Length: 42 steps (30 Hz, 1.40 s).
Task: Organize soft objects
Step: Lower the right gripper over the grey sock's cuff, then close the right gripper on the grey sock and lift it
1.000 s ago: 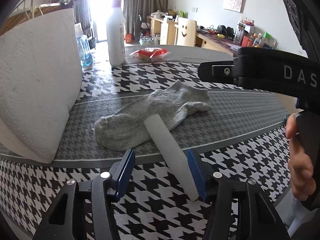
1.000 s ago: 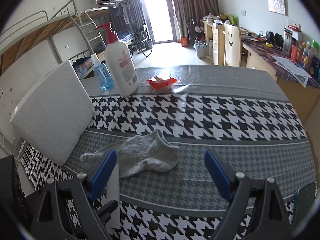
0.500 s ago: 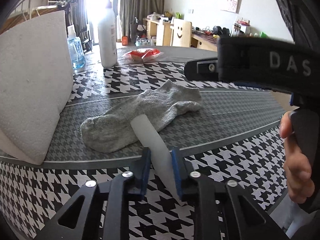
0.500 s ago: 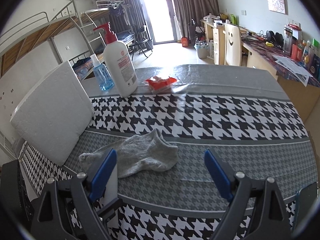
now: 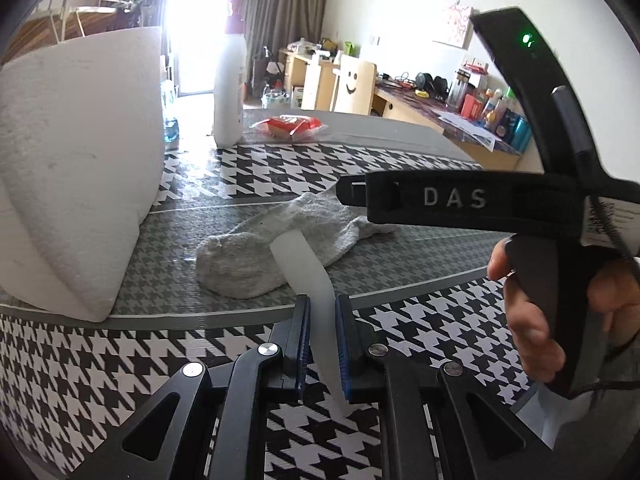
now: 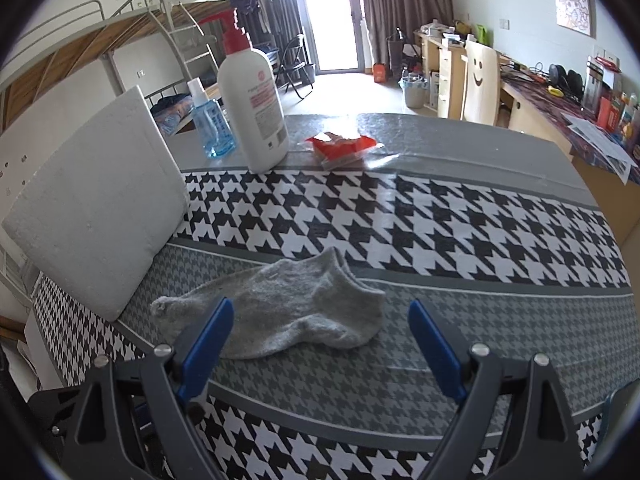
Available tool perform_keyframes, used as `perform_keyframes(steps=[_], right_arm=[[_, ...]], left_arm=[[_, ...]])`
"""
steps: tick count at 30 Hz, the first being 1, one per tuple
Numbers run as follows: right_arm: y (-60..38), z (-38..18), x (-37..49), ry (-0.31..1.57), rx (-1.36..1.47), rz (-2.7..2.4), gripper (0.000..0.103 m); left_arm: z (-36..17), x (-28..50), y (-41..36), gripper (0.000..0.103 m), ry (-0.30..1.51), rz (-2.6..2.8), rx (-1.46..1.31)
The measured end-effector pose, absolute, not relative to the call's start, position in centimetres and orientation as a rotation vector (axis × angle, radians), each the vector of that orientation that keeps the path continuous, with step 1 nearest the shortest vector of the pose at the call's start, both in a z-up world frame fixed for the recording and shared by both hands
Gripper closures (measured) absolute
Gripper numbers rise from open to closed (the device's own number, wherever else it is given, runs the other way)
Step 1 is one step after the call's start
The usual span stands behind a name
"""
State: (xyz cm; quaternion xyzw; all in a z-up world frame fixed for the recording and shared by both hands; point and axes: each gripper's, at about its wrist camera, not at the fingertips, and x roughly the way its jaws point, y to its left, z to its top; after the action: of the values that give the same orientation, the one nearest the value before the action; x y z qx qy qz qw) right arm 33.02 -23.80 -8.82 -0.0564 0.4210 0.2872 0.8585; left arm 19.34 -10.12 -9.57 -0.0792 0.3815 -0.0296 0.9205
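My left gripper [image 5: 320, 344] is clamped on a white translucent strip [image 5: 308, 276], its blue pads pressed against the two sides of it. The strip is long and narrow; its long axis runs from my pads away and a little to the left, and its far end lies over the middle of the grey sock [image 5: 280, 248]. Its near end pokes out below my pads toward me.

There is one sock, lying flat on the houndstooth tablecloth [image 6: 440, 224]. Seen from my right side its long axis runs left to right: the toe [image 6: 164, 308] points left toward the white foam block [image 6: 100, 208], the open cuff [image 6: 344, 268] sits to the right and slightly farther away.

My right gripper [image 6: 320, 340] is spread wide with nothing between its pads; the sock lies beyond and between them, untouched. My right hand [image 5: 560, 312] wraps its handle.

At the far side of the table stand one white pump bottle [image 6: 256, 112] with a red top and one small blue bottle [image 6: 212, 124] to its left, and one red packet [image 6: 344, 146] lies to the right of them. One foam block leans at the left edge.
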Motion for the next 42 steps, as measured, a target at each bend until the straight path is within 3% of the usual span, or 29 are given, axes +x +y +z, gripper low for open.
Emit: perform_keyframes(steps=[10, 16, 21, 23, 30, 37, 42], right_arm=[[-22.9, -9.5, 33.2, 0.901, -0.162, 0.59, 0.016], [-21.9, -10.3, 33.2, 0.928, -0.213, 0.583, 0.031], [-21.0, -10.9, 33.2, 0.937, -0.261, 0.588, 0.032], [-20.6, -11.4, 33.2, 0.952, -0.285, 0.567, 0.038], [-19.9, -11.8, 32.7, 0.936, -0.321, 0.551, 0.041], [-19.3, -11.5, 32.0, 0.939, -0.316, 0.547, 0.09], [-20.4, -10.3, 31.0, 0.946, -0.205, 0.584, 0.093]], left_arm=[[-8.3, 17.9, -8.8, 0.09, 0.754, -0.061, -0.171], [-7.9, 17.6, -7.8, 0.09, 0.73, -0.043, -0.185], [-7.9, 17.8, -7.1, 0.09, 0.738, -0.028, -0.181], [-7.7, 17.8, -6.8, 0.09, 0.731, -0.03, -0.179], [-7.0, 17.4, -6.1, 0.09, 0.717, -0.057, -0.151], [-6.0, 16.8, -5.5, 0.09, 0.697, -0.083, -0.117], [-5.0, 16.3, -5.2, 0.09, 0.666, -0.1, -0.07]])
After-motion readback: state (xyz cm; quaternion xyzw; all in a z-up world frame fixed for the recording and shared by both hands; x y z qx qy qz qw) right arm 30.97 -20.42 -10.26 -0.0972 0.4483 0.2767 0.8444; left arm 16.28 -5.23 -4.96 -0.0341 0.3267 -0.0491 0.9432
